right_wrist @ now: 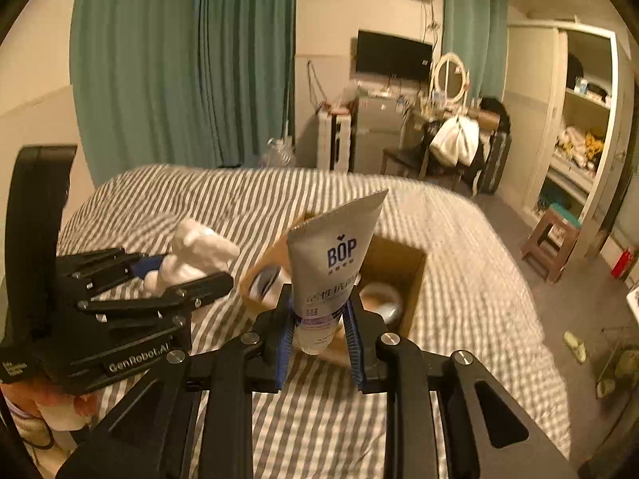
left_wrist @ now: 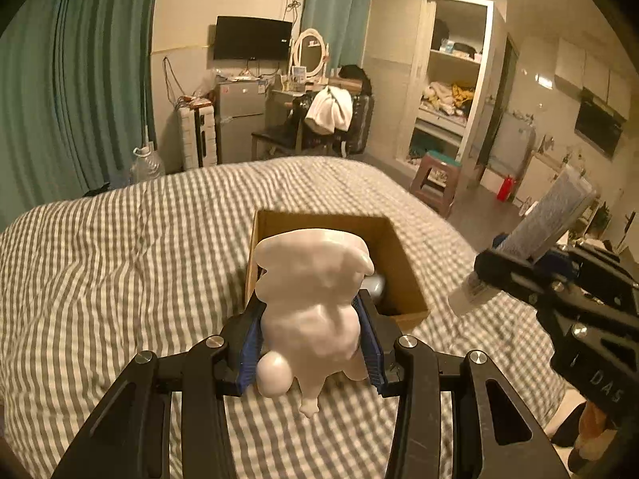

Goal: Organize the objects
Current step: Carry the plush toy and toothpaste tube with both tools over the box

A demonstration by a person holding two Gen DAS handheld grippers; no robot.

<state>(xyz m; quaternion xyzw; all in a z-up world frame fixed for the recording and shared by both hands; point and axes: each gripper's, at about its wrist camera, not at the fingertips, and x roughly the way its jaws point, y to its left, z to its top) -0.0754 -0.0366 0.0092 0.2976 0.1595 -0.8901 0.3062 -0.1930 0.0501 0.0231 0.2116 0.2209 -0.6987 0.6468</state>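
Cardboard box is sitting open-topped on the striped bedspread, already holding a few small items. Left gripper is pinching a white figurine between its blue pads, carrying it clear of the bed just short of the box. Right gripper is clamping a BOP tube by its cap end, upright, in front of the box. Step in hand looks like transport to the box. Next: bringing each item over the opening, lowering, then releasing without the two grippers crowding each other.

Open box on the bed, figurine before it, tube to the right.
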